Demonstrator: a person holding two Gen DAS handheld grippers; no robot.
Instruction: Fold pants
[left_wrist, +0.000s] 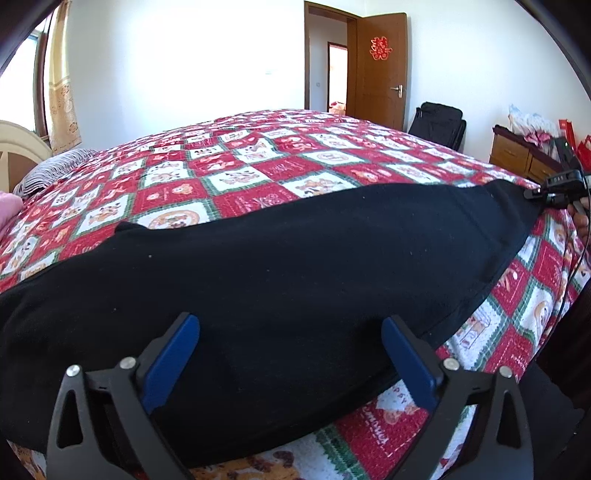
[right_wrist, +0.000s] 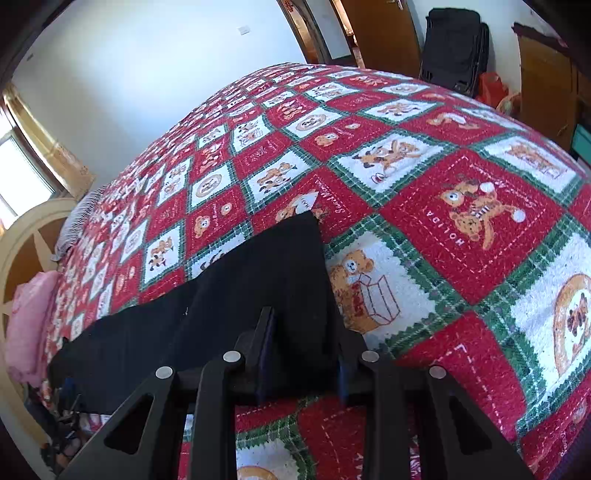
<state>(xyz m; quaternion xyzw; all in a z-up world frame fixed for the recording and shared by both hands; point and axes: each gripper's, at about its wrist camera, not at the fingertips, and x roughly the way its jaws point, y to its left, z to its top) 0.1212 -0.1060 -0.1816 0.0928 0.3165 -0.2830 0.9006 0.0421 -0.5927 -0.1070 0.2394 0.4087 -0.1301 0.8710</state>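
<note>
The black pants (left_wrist: 280, 258) were stretched lengthwise along the bed's (left_wrist: 258, 166) near edge, spanned by the wide-open, empty left hand-held gripper (left_wrist: 290, 332), the right hand-held gripper (right_wrist: 303, 332) part-open astride one end, nothing pinched.

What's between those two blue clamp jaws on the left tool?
Only the black pants, seen in the left wrist view. The left gripper has wide-open jaws over the cloth, which lies flat on the patterned quilt; nothing else is there.
</note>
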